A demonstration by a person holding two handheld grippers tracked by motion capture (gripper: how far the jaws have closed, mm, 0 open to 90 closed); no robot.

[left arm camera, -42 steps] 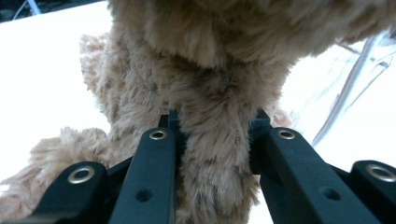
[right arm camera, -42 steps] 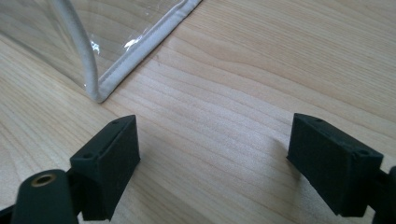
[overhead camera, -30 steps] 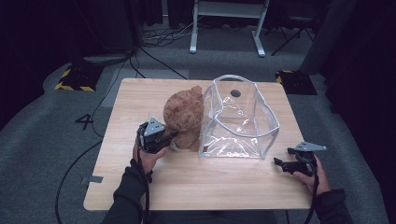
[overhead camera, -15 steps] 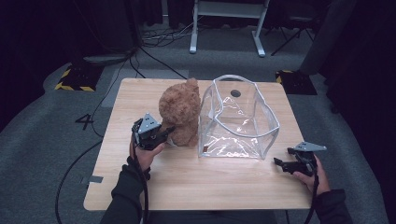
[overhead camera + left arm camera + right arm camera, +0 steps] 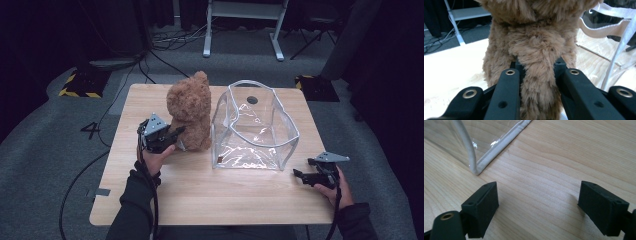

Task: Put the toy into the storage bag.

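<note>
A brown teddy bear stands upright on the wooden table, just left of a clear plastic bag with white trim and an open top. My left gripper is shut on the bear's lower limb, which is pinched between the two black jaws. Behind the bear's right side, part of the clear bag shows. My right gripper rests near the table's right front, jaws wide open over bare wood, with the bag's lower corner just ahead of it.
The table's edges are close to both hands. Beyond it lie grey carpet, cables, a white frame at the back, and yellow-black floor plates.
My left gripper has drawn the bear up and leftward, away from the bag, so it now stands more upright. The right gripper has stayed put.
</note>
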